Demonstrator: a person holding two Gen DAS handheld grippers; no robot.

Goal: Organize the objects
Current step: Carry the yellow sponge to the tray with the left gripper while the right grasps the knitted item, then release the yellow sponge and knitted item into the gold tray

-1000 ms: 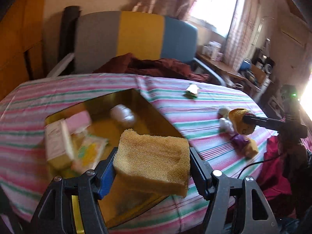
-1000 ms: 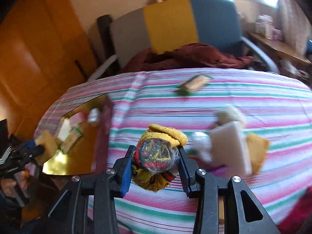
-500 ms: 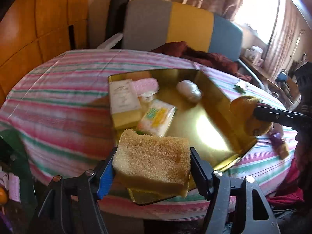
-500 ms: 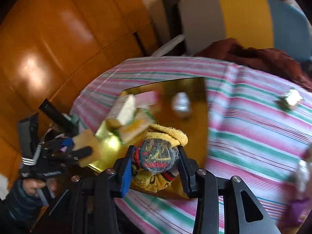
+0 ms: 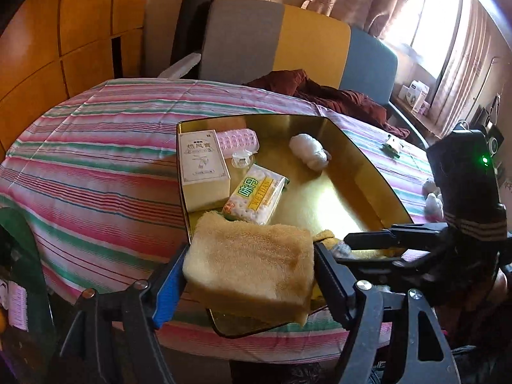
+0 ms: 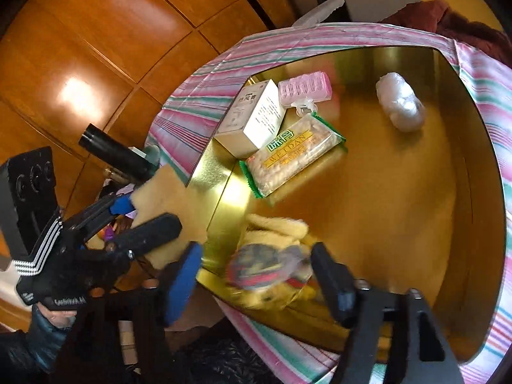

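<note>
**Sponge and doll arriving over the gold tray**

Sponge (image 5: 249, 265) first: it is sitting between the fingers of my left gripper (image 5: 249, 275), hanging over the near corner of the gold tray (image 5: 361, 172). Those jaws are widening as I write; the blue pad is still meeting one end and the black finger is standing right at the other, though I cannot tell how firmly it is pressing.

My right gripper (image 6: 256, 275) is spreading its jaws too. The little doll (image 6: 268, 268), yellow with a dark netted face, is blurring between the fingers with clear gaps on both sides, so it is dropping free of my grip. It is lying just inside the tray's near wall, right beside the sponge.

Farther in, a white box (image 5: 203, 172) is standing at the tray's left wall, and a packet of crackers (image 5: 256, 195) is leaning against it. Behind them a pink ribbed case (image 5: 236, 137) is resting in the far corner with a small clear plastic piece (image 5: 242, 161) in front. A white bundle (image 5: 308, 152) is lying alone toward the far right side.

The tray is sitting on a striped cloth (image 5: 96, 160). Beyond it a dark red cloth (image 5: 320, 92) is lying heaped on a grey, yellow and blue chair (image 5: 288, 41).
</note>
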